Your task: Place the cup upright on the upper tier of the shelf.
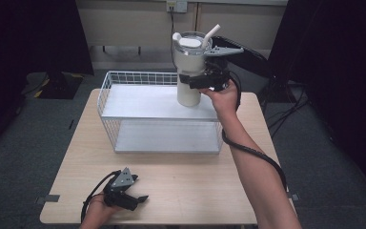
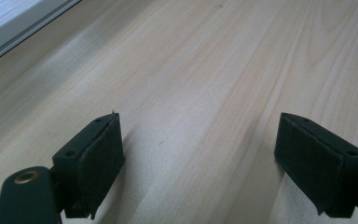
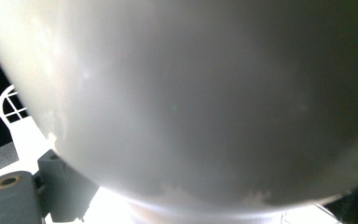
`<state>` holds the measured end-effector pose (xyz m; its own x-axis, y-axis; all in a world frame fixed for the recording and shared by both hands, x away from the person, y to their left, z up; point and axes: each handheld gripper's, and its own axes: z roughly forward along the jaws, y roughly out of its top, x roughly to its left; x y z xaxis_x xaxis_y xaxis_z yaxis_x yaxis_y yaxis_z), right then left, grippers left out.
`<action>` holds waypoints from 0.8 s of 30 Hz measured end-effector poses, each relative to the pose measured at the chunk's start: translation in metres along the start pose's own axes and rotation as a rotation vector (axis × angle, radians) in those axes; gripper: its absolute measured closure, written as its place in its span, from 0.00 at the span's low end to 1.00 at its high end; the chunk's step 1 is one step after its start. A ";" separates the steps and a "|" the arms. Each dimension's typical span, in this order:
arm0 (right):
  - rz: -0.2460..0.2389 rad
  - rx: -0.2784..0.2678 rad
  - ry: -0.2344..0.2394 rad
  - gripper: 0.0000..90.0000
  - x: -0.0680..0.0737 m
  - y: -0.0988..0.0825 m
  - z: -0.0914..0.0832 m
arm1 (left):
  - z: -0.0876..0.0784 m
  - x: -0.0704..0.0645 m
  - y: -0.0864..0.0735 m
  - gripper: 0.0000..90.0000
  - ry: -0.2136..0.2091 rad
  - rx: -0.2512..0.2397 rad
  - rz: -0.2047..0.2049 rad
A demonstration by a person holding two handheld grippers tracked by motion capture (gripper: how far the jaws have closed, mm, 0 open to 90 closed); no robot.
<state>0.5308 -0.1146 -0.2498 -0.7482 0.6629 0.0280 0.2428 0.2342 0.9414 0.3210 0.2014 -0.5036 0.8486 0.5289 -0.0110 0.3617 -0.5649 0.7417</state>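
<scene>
At the near left corner of the pale wooden worktop [image 1: 181, 191], the left tool [image 1: 140, 198] rests, jaws wide apart and empty. Right of it, the right tool [image 1: 194, 82] clamps the white tumbler [image 1: 189, 67] above the wire shelf rack [image 1: 143, 112]; lower it straight and level. Grey carpet and dark curtains surround.

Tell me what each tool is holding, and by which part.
The right tool clamps the white tumbler around its narrower lower body, above the wire rack. The left tool holds nothing, jaws open over the table.
</scene>
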 end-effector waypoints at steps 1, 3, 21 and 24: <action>0.000 0.002 0.000 0.10 0.000 0.000 0.000 | 0.000 0.000 0.000 0.17 0.000 0.000 -0.002; -0.001 0.001 0.003 0.10 0.000 -0.001 -0.001 | 0.000 0.000 0.000 0.17 0.000 0.000 -0.001; -0.002 -0.004 0.003 0.09 0.001 -0.004 -0.001 | 0.000 0.000 0.000 0.17 0.003 0.000 0.002; -0.002 -0.003 0.002 0.09 0.001 -0.004 -0.002 | 0.000 0.000 0.000 0.17 0.002 0.000 0.001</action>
<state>0.5280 -0.1161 -0.2529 -0.7501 0.6608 0.0265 0.2391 0.2336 0.9425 0.3208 0.2013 -0.5036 0.8480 0.5300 -0.0090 0.3612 -0.5654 0.7415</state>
